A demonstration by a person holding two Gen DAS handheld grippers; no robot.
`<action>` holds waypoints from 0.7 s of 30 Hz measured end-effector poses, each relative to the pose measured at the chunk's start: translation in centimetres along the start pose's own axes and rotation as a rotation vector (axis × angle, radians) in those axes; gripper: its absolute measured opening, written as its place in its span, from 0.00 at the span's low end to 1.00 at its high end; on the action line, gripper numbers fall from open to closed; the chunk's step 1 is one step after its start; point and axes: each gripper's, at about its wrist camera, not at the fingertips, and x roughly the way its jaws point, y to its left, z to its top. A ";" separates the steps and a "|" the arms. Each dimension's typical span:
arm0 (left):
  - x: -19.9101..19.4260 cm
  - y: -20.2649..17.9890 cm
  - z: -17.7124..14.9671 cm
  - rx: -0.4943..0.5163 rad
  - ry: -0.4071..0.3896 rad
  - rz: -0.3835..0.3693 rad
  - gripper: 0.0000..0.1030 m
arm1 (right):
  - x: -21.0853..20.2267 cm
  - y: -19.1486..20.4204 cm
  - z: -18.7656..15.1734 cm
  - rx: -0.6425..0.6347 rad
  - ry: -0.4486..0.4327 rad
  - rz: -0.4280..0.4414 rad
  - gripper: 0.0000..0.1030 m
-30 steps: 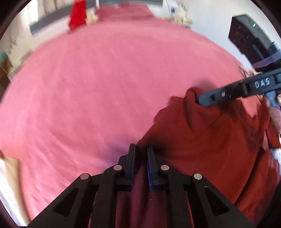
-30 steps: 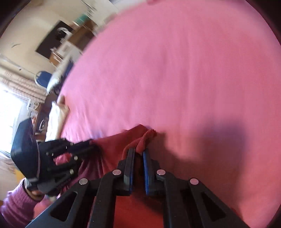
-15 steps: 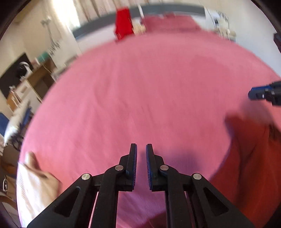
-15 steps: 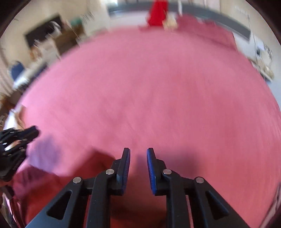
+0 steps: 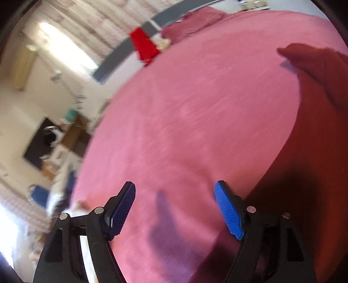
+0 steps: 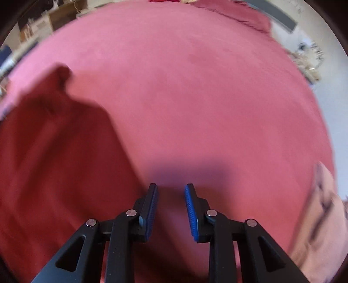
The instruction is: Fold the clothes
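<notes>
A dark red garment (image 5: 315, 135) lies on the pink bedspread (image 5: 195, 122), filling the right side of the left wrist view. The same dark red garment (image 6: 56, 148) fills the left side of the right wrist view. My left gripper (image 5: 175, 204) is open wide, above bare bedspread just left of the garment's edge, holding nothing. My right gripper (image 6: 170, 204) is open with a narrower gap, over the bedspread (image 6: 206, 98) just right of the garment's edge, also holding nothing. Both views are motion-blurred.
A pale pinkish cloth (image 6: 322, 219) lies at the bed's right edge in the right wrist view. A bright red cloth (image 5: 144, 46) and a pink pillow (image 5: 195, 20) sit at the bed's far end. Furniture (image 5: 56, 143) stands beyond the left edge.
A second ago both grippers were shut on the dark red garment. They let go of it, drew apart and turned, and now stand open, the left one widest.
</notes>
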 end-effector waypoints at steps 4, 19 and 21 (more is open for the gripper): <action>-0.5 1.3 -3.2 0.008 -0.015 0.099 0.75 | -0.2 -3.7 -6.2 0.035 0.042 -0.226 0.27; -0.1 -2.6 3.5 -0.099 0.051 -0.423 0.85 | -1.5 11.0 9.0 -0.149 -0.031 0.417 0.28; -0.3 -2.9 2.6 -0.106 0.020 -0.324 0.93 | -0.7 11.8 8.2 -0.191 -0.021 0.322 0.25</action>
